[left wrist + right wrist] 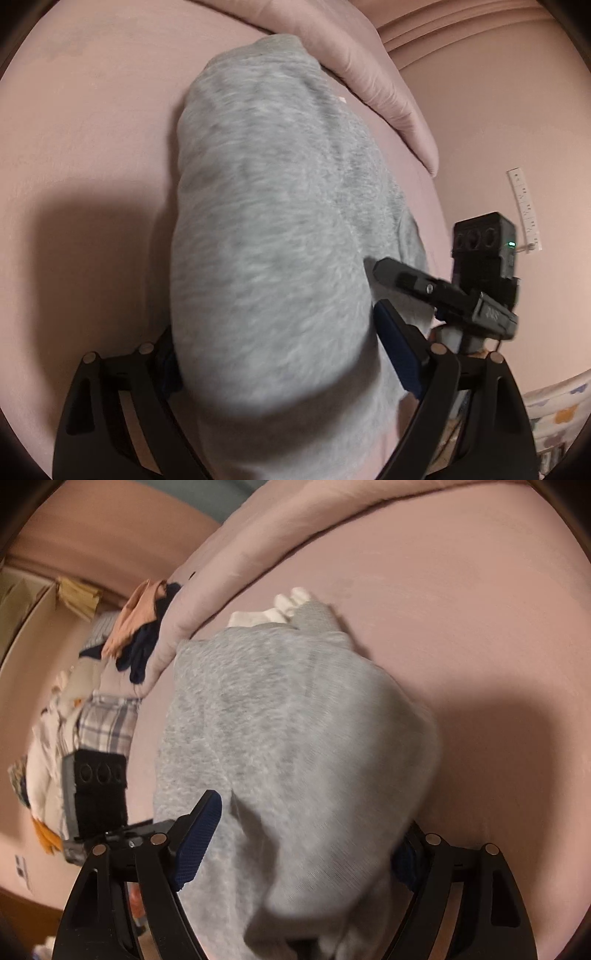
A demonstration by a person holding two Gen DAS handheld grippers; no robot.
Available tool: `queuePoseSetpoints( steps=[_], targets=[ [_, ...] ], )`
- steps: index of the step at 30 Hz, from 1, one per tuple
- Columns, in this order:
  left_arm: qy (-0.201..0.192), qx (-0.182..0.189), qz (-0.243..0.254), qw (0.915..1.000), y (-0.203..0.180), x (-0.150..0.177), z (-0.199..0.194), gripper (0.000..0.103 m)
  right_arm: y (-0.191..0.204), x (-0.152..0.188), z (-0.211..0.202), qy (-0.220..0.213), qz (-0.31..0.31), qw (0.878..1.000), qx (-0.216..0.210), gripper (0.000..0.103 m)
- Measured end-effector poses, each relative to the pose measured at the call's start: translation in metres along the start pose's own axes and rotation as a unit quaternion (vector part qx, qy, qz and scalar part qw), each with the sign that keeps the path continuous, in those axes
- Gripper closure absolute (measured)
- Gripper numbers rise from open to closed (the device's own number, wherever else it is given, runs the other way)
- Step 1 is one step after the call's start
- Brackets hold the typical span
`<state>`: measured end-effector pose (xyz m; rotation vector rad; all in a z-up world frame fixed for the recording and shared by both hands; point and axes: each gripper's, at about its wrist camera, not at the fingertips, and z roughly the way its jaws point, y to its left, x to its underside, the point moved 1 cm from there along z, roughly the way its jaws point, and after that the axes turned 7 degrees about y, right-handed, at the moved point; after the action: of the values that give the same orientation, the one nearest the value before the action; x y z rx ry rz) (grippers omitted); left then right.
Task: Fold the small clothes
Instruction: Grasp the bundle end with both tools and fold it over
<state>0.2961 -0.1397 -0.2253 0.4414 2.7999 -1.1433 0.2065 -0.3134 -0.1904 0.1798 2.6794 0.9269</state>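
Observation:
A grey knit garment (273, 229) lies on the pink bed sheet and drapes over both grippers. In the left wrist view it bulges between the fingers of my left gripper (280, 354); the jaws stand wide apart, the blue pad (395, 350) of the right finger shows, and the left pad is mostly hidden by cloth. In the right wrist view the same garment (291, 716) hangs between the fingers of my right gripper (299, 845), whose jaws also stand wide apart. Whether either grips the cloth is hidden. The right gripper shows in the left wrist view (443, 291).
A pink duvet fold (369, 74) runs along the far side of the bed. White socks (280, 609) lie beyond the garment. A pile of clothes (144, 627), a plaid garment (107, 720) and white laundry (44, 746) sit at the left.

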Motion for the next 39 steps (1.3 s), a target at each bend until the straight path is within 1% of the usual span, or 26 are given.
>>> queuePoseSetpoints(
  steps=[1,2,3,4,5,6,8,9,11,13,16,20,23,27,31,33,36,39],
  targets=[
    [-0.003,-0.003,-0.002,1.0,0.0,0.001,0.0,0.02,0.002,0.0,0.001,-0.001,-0.008,1.0,0.005,0.024],
    [-0.008,-0.009,-0.008,0.9999,0.001,0.001,-0.001,0.023,0.005,0.0,0.001,-0.002,-0.019,1.0,0.013,0.035],
    [-0.009,-0.013,-0.012,0.9998,0.002,0.002,-0.001,0.029,0.005,0.001,0.002,-0.001,-0.023,1.0,0.015,0.04],
    [-0.011,-0.014,-0.013,0.9998,0.004,0.004,-0.003,0.034,0.005,0.002,0.002,0.001,-0.023,1.0,0.012,0.049],
    [-0.013,-0.014,-0.014,0.9997,0.006,0.004,-0.007,0.036,0.004,0.004,0.0,-0.002,-0.022,1.0,0.008,0.054],
    [-0.015,-0.013,-0.016,0.9997,0.007,0.005,-0.009,0.039,0.003,0.005,-0.002,-0.006,-0.024,1.0,0.008,0.056],
    [-0.023,-0.019,-0.014,0.9994,0.005,0.008,-0.013,0.042,0.006,0.008,-0.007,-0.016,-0.031,0.999,0.009,0.065],
    [-0.029,-0.025,-0.009,0.9992,0.003,0.01,-0.017,0.044,0.01,0.01,-0.009,-0.021,-0.039,0.999,0.012,0.067],
    [-0.037,-0.033,-0.001,0.9988,-0.004,0.011,-0.019,0.045,0.023,0.013,-0.014,-0.036,-0.07,0.997,0.026,0.072],
    [-0.05,-0.042,0.006,0.9978,-0.011,0.014,-0.029,0.045,0.038,0.015,-0.019,-0.046,-0.094,0.994,0.039,0.073],
    [-0.075,-0.053,0.019,0.9955,-0.014,0.018,-0.054,0.045,0.063,0.017,-0.026,-0.062,-0.128,0.989,0.046,0.073],
    [-0.109,-0.077,0.035,0.9904,-0.012,0.026,-0.095,0.045,0.095,0.017,-0.028,-0.075,-0.163,0.983,0.04,0.073],
    [-0.126,-0.092,0.032,0.9872,0.001,0.033,-0.123,0.045,0.124,0.017,-0.021,-0.082,-0.193,0.977,0.037,0.073],
    [-0.142,-0.108,0.018,0.9837,0.025,0.041,-0.152,0.045,0.149,0.014,-0.003,-0.08,-0.211,0.974,0.019,0.073],
    [-0.147,-0.122,0.009,0.9815,0.045,0.043,-0.165,0.045,0.162,0.011,0.017,-0.078,-0.219,0.973,0.008,0.073],
    [-0.149,-0.127,0.007,0.9807,0.052,0.039,-0.166,0.045,0.162,0.008,0.022,-0.076,-0.217,0.973,0.004,0.073],
    [-0.147,-0.131,0.0,0.9805,0.062,0.031,-0.161,0.045,0.165,0.006,0.027,-0.075,-0.219,0.973,0.009,0.073],
    [-0.143,-0.134,-0.003,0.9806,0.077,0.032,-0.162,0.045,0.166,0.004,0.037,-0.066,-0.225,0.972,0.02,0.073]
  ],
)
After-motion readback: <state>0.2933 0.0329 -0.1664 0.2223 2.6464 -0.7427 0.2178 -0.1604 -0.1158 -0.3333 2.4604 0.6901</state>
